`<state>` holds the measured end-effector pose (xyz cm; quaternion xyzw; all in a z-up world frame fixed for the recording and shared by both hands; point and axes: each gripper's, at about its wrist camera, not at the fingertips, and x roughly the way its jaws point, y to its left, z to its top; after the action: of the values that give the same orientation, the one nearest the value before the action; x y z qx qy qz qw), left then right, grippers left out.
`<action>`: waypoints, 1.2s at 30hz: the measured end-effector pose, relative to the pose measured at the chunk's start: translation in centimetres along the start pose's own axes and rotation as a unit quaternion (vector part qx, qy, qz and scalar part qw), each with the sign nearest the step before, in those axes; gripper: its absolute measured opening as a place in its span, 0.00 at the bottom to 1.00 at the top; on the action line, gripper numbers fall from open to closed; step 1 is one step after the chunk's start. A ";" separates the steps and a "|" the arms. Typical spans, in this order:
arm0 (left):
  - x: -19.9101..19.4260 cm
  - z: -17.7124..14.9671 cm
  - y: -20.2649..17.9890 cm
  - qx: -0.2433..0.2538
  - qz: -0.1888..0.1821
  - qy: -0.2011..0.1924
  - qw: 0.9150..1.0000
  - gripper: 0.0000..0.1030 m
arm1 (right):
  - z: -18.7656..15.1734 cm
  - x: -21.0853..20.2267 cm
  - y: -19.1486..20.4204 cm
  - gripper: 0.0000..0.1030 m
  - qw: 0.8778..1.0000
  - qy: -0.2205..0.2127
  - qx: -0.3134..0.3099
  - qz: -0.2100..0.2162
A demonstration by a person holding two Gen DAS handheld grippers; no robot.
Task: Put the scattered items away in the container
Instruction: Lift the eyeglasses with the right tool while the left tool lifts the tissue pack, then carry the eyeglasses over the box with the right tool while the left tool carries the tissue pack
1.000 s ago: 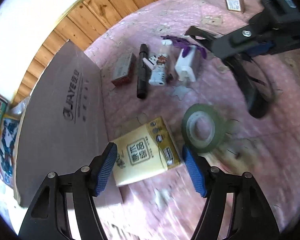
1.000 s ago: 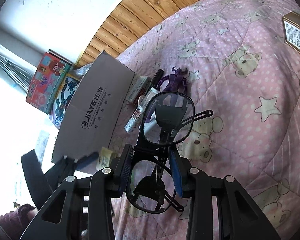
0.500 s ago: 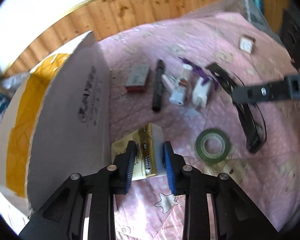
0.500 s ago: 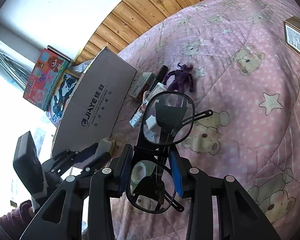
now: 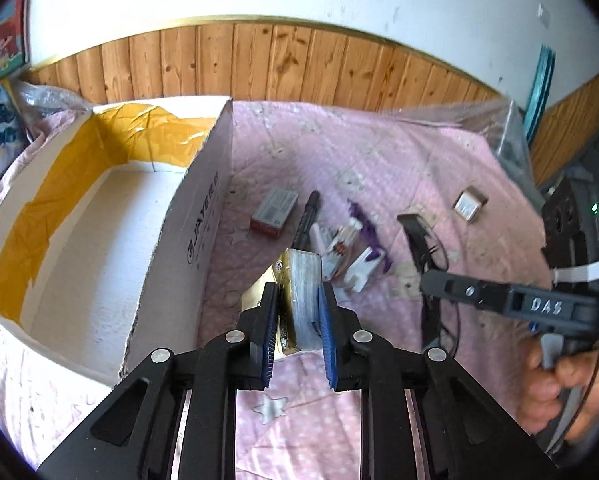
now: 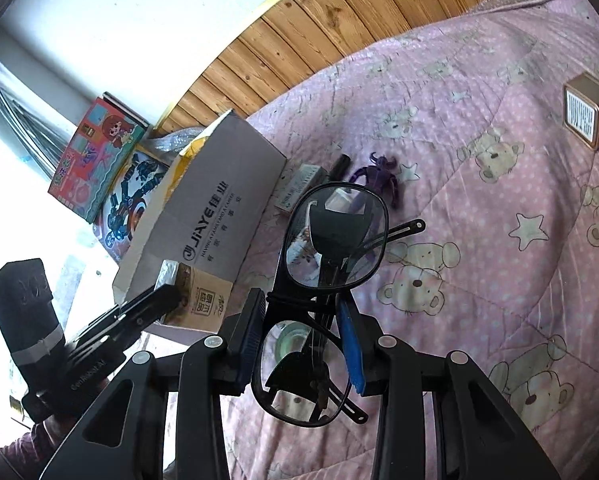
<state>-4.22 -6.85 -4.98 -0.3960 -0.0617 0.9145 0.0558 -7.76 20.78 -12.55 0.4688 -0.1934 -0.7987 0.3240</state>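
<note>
My left gripper (image 5: 297,312) is shut on a yellow tissue pack (image 5: 299,296) and holds it above the pink bedspread, just right of the open cardboard box (image 5: 99,240). The left gripper also shows in the right wrist view (image 6: 167,300) beside the box (image 6: 215,216). My right gripper (image 6: 303,340) is shut on black-framed glasses (image 6: 335,240), held in the air. It shows at the right of the left wrist view (image 5: 431,280). On the bed lie a small red-edged box (image 5: 275,212), a black pen (image 5: 307,216), a white tube (image 5: 339,248), a white charger (image 5: 363,268) and a purple figure (image 6: 379,176).
A small gold box (image 6: 587,116) lies at the far right of the bed. A green tape roll (image 6: 295,340) shows through the lower lens. Picture books (image 6: 95,156) lean behind the box. Wood panelling (image 5: 299,64) runs along the wall.
My left gripper closed on the tissue pack and lifted it off the bed, rising so the box's inside shows. My right gripper keeps holding the glasses, nearly still.
</note>
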 end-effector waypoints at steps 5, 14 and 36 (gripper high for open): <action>-1.6 0.0 -0.5 -0.004 -0.017 -0.011 1.000 0.17 | -0.5 -0.8 1.7 0.37 1.000 -0.003 -0.016 -0.003; -5.2 0.2 -0.1 -0.013 -0.039 -0.042 0.998 0.17 | -1.4 -2.1 5.6 0.37 0.998 -0.015 -0.053 -0.017; -12.7 3.8 3.9 -0.048 -0.052 -0.101 0.992 0.17 | 0.4 -3.2 17.9 0.37 0.983 -0.031 -0.178 -0.018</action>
<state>1.47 -12.91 6.08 -0.3003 -0.1312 0.9415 0.0782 -0.97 10.18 0.65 0.3824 -0.0497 -0.8400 0.3817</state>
